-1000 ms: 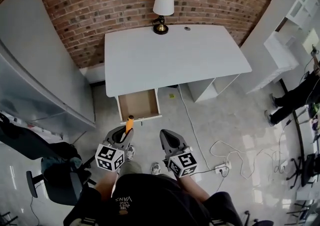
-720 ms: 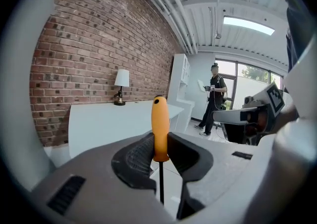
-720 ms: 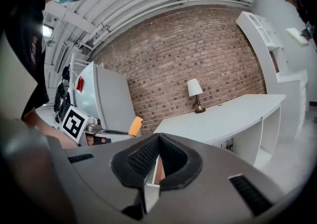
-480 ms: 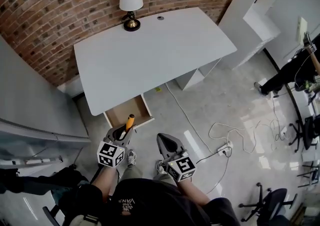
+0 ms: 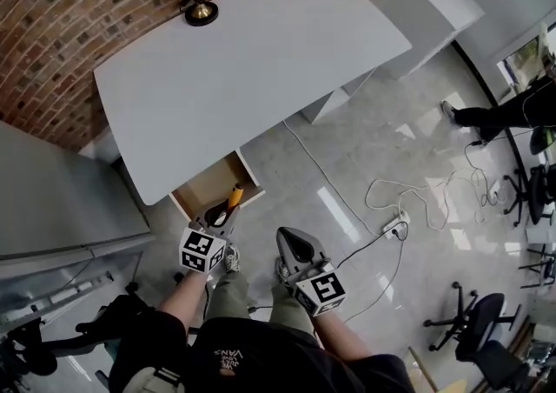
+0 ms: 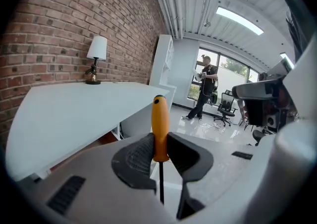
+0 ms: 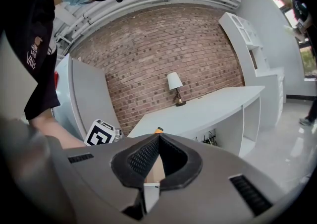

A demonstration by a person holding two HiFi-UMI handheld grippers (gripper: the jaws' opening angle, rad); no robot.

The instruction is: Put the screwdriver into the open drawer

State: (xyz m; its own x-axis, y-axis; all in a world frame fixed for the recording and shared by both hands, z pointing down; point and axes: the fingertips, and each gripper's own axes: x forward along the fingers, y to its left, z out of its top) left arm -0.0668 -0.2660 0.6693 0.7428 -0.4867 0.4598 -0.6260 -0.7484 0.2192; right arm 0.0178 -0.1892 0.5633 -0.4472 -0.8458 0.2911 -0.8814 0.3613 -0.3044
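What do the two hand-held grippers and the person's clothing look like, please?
The left hand-held gripper and the right hand-held gripper are both grey, with dark ribbed pads on curved jaws. Each carries a white cube with black square markers. The person wears a black short-sleeved shirt with white print.

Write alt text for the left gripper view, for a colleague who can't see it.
The left gripper is shut on an orange-handled screwdriver, its handle pointing up and its dark shaft pointing down. Behind it, a white desk with a table lamp stands along a brick wall. A person stands far off by a window.
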